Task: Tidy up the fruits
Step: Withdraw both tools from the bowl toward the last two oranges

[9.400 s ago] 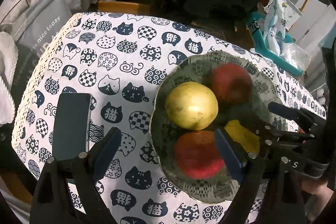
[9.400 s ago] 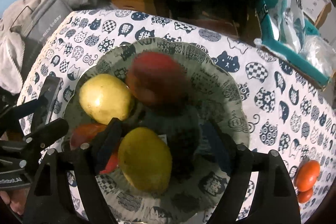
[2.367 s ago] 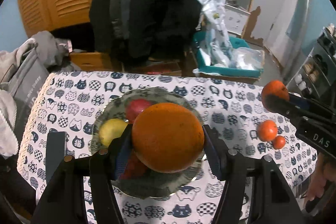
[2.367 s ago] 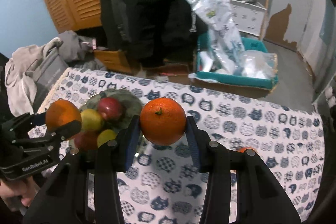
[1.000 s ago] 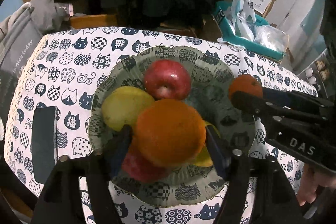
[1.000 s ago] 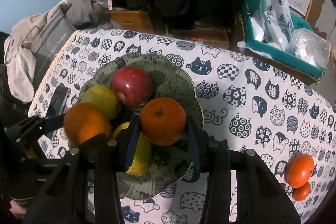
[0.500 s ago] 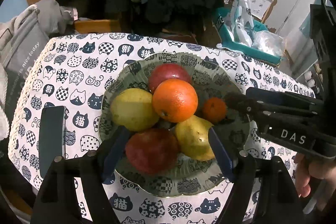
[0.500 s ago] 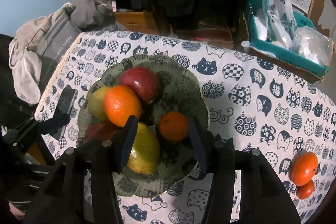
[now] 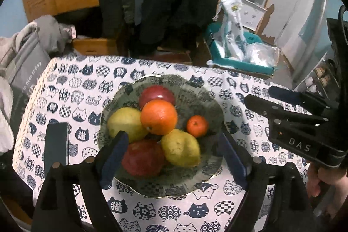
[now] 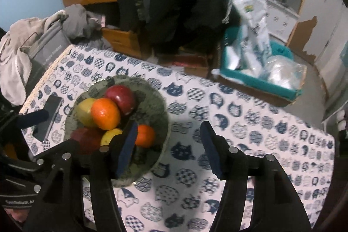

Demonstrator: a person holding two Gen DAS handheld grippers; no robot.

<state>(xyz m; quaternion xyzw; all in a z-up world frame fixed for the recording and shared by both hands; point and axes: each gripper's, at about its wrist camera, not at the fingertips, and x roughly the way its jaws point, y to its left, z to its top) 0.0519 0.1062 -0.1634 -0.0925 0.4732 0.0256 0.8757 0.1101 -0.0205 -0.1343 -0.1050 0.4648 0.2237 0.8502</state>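
Observation:
A patterned grey plate (image 9: 208,169) (image 10: 158,108) on the cat-print tablecloth holds several fruits: a big orange (image 9: 158,117) (image 10: 105,114) on top, a small mandarin (image 9: 197,126) (image 10: 144,135), a red apple (image 9: 157,95) (image 10: 120,99), a yellow-green pear (image 9: 126,124), a yellow lemon (image 9: 180,147) and a dark red apple (image 9: 142,157). My left gripper (image 9: 173,156) is open and empty above the plate's near side. My right gripper (image 10: 169,150) is open and empty, above the cloth to the right of the plate; it also shows in the left wrist view (image 9: 261,98).
A black phone (image 9: 56,142) (image 10: 49,116) lies left of the plate. Grey clothes and a bag (image 10: 39,47) sit off the table's left edge. A teal tray with plastic bags (image 10: 261,66) stands on the floor behind the table. Dark coats hang behind.
Both grippers have drawn back and up from the plate; the right one has shifted to the right. The orange and mandarin stay on the plate.

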